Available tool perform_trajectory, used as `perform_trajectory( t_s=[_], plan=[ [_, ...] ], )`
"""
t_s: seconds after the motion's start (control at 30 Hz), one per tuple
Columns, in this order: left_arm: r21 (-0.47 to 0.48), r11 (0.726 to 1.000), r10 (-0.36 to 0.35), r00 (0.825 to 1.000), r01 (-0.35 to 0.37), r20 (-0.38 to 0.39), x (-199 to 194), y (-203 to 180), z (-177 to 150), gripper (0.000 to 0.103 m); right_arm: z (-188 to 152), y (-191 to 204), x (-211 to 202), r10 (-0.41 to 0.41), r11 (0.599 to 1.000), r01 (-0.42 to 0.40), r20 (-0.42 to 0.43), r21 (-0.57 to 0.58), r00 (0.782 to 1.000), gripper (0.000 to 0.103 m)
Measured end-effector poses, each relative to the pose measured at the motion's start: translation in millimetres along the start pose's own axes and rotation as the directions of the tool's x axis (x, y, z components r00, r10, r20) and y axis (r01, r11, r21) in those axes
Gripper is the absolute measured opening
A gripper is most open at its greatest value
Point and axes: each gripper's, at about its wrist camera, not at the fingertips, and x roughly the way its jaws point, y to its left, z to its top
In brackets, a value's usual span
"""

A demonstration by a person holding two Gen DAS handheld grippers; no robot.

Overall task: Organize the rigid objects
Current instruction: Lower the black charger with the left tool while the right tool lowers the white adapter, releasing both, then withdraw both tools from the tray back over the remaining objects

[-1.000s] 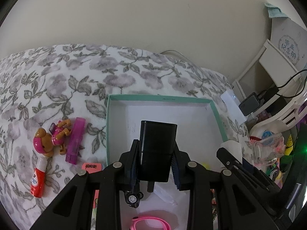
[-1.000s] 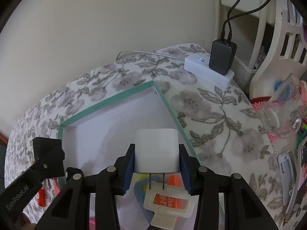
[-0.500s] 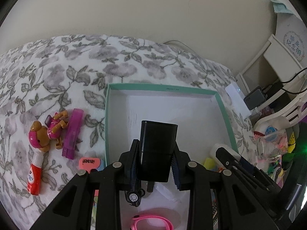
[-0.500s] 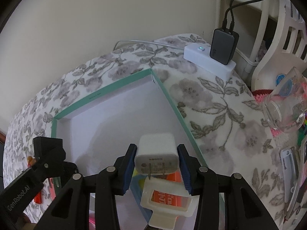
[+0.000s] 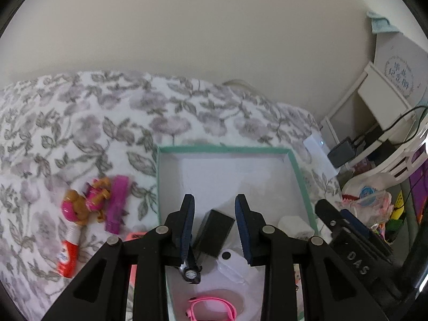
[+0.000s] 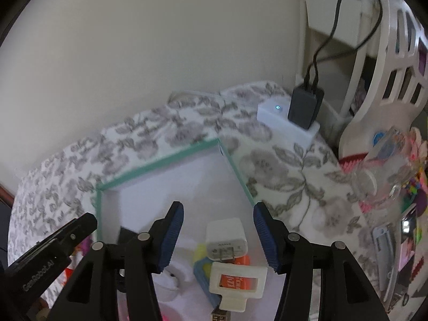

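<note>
A shallow white box with a teal rim (image 5: 297, 165) (image 6: 160, 161) lies on a floral blanket. My left gripper (image 5: 215, 204) is open over the box; a black charger (image 5: 213, 232) lies free in the box between its fingers. My right gripper (image 6: 218, 214) is open; a white charger (image 6: 226, 239) lies in the box between its fingers, prongs toward me. The white charger also shows in the left wrist view (image 5: 295, 227). The box also holds a small toy car (image 5: 190, 272), a pink band (image 5: 212, 309) and a cream clip (image 6: 236, 285).
On the blanket left of the box lie a toy dog figure (image 5: 84, 203), a purple bar (image 5: 117, 203) and a red tube (image 5: 68, 254). A white power strip with a dark adapter (image 6: 305, 108) sits at the blanket's far right, next to cluttered white furniture (image 6: 388, 85).
Both grippers have opened and pulled back. The black charger dropped from the left gripper into the box; the white charger dropped from the right gripper into the box.
</note>
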Motion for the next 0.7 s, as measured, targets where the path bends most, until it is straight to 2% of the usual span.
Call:
perform_trajectory(
  t_s=[0.13, 0.27, 0.47, 0.57, 0.63, 0.67, 0.7],
  plan=[
    [-0.010, 0.999, 0.032, 0.999, -0.032, 0.033, -17.7, 6.1, 7.9, 0.033, 8.3, 6.0, -20.0, 0.005, 1.000, -0.005, 0.039, -0.010, 0.999, 0.058],
    [-0.043, 0.996, 0.078, 0.996, -0.076, 0.043, -28.9, 18.1, 13.1, 0.041, 10.9, 10.2, -27.8, 0.010, 1.000, -0.009, 0.046, -0.015, 0.999, 0.058],
    [-0.106, 0.984, 0.147, 0.989, -0.146, 0.001, -28.5, 43.4, 13.9, 0.041, 5.4, 13.3, -18.0, -0.003, 1.000, 0.003, 0.002, -0.025, 1.000, 0.059],
    [-0.150, 0.976, 0.159, 0.987, -0.161, -0.021, -25.8, 57.2, 13.4, 0.043, 3.6, 15.0, -14.3, -0.011, 0.999, 0.010, -0.018, -0.032, 1.000, 0.060],
    [-0.166, 0.971, 0.169, 0.985, -0.171, -0.030, -25.5, 65.7, 13.2, 0.052, 3.1, 16.8, -13.1, -0.016, 0.999, 0.015, -0.026, -0.034, 1.000, 0.068],
    [-0.170, 0.969, 0.179, 0.983, -0.182, -0.033, -26.0, 68.6, 12.9, 0.063, 3.2, 17.5, -12.7, -0.014, 0.999, 0.013, -0.029, -0.031, 0.999, 0.073],
    [-0.172, 0.964, 0.199, 0.979, -0.202, -0.037, -26.6, 73.0, 13.2, 0.070, 2.9, 18.8, -12.6, -0.004, 1.000, 0.004, -0.033, -0.027, 0.999, 0.073]
  ],
)
